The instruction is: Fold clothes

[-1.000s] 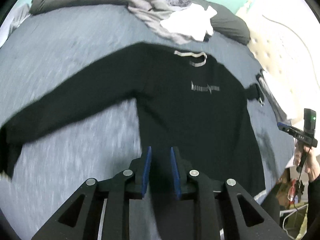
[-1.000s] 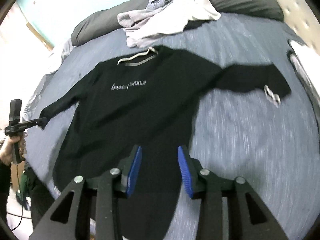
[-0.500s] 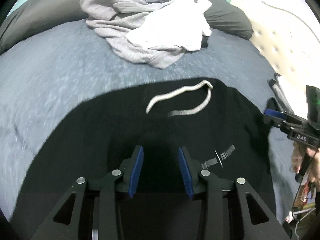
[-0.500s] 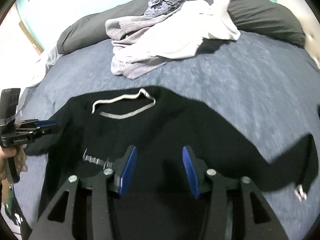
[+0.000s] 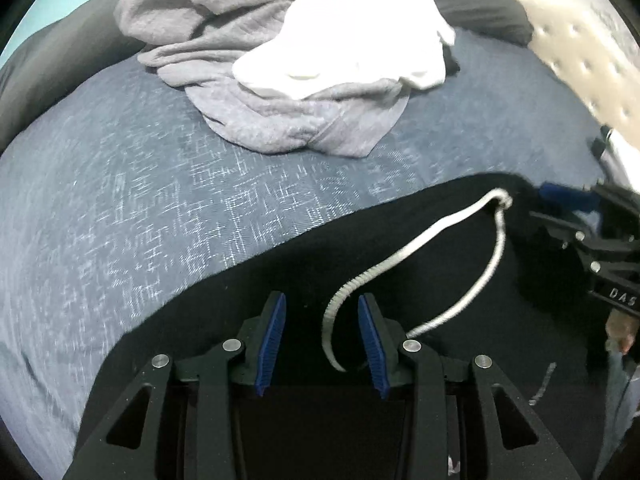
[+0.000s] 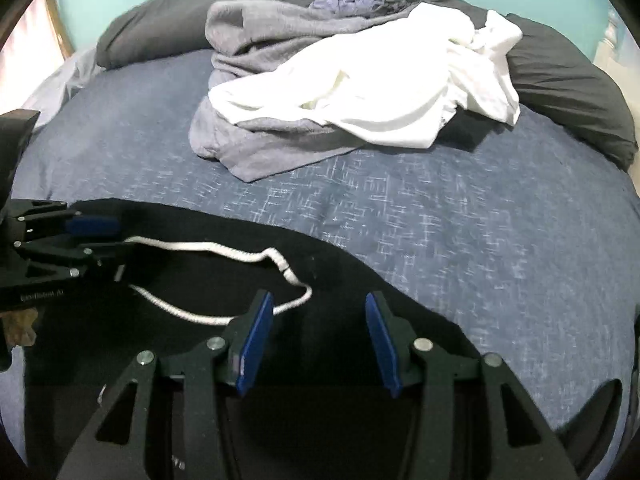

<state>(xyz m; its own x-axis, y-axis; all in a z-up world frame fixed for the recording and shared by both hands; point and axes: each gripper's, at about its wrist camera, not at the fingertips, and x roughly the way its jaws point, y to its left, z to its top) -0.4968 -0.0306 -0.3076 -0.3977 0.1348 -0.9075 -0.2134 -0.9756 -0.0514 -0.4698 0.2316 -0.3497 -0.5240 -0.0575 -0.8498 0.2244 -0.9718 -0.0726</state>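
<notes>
A black long-sleeved shirt (image 5: 224, 304) (image 6: 340, 280) lies spread flat on the blue-grey bed cover (image 5: 160, 184). Its collar carries a white trim (image 5: 404, 252) (image 6: 224, 250). My left gripper (image 5: 321, 300) hangs open just above the collar's left end, with a bit of the trim showing between the blue pads, unpressed. My right gripper (image 6: 318, 300) is open over the shoulder at the collar's right end, only black cloth under it. Each gripper shows at the edge of the other's view: the left gripper (image 6: 100, 240), the right gripper (image 5: 548, 208).
A heap of grey and white clothes (image 5: 300, 80) (image 6: 360, 92) lies beyond the collar. Behind it is a long dark pillow (image 6: 560, 80). A pale tufted headboard (image 5: 580, 60) stands at the right. A person's hand (image 6: 20, 324) holds the left gripper.
Both grippers have travelled from the shirt's hem up to its collar and come lower over it. Their jaws stand wider than a second ago.
</notes>
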